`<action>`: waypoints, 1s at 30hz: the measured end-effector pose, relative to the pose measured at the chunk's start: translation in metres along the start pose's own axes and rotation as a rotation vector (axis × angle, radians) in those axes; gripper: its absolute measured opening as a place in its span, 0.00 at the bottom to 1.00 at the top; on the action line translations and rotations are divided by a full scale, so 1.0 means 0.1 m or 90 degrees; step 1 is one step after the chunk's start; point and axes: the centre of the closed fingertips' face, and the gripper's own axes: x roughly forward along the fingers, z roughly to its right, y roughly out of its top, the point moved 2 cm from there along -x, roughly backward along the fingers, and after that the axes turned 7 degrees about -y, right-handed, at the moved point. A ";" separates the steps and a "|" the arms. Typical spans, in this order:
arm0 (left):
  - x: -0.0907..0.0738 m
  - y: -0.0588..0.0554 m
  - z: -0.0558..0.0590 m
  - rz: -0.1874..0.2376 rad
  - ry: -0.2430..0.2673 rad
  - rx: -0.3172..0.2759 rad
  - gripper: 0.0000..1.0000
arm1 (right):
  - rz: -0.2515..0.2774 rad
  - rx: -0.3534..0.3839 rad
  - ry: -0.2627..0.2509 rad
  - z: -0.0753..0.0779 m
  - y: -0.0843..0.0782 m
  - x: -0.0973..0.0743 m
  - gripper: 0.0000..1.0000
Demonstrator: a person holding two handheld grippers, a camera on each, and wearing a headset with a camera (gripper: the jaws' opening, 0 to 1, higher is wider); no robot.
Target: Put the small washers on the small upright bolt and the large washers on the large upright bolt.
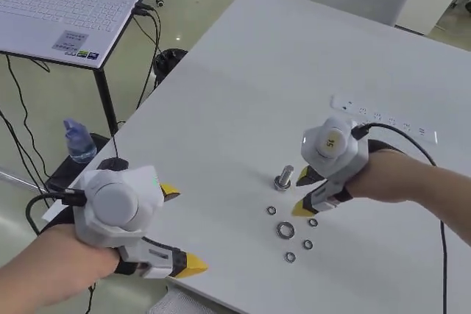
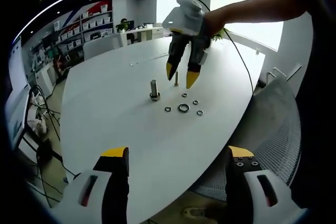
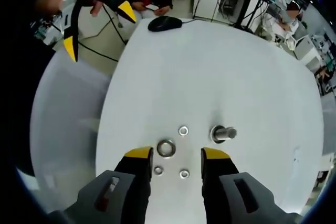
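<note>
Right gripper is hovering low over the washers, jaws parted and gripping nothing. Left gripper is hanging at the near edge of the white counter, jaws wide and empty. Nothing is threaded yet: the large washer and four small washers are lying flat near the large upright bolt, its shank bare. A thin post by the right jaws' tips is probably the small upright bolt. Every washer is waiting.
</note>
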 end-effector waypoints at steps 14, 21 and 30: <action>0.05 0.01 0.00 -0.012 -0.004 0.007 0.80 | 0.009 0.032 0.000 -0.16 -0.13 0.10 0.39; 0.08 0.02 0.00 -0.009 -0.010 0.002 0.82 | 0.010 0.047 -0.005 -0.19 -0.18 0.20 0.39; 0.12 -0.01 -0.03 -0.013 -0.002 -0.006 0.90 | 0.013 0.071 -0.009 -0.23 -0.25 0.40 0.39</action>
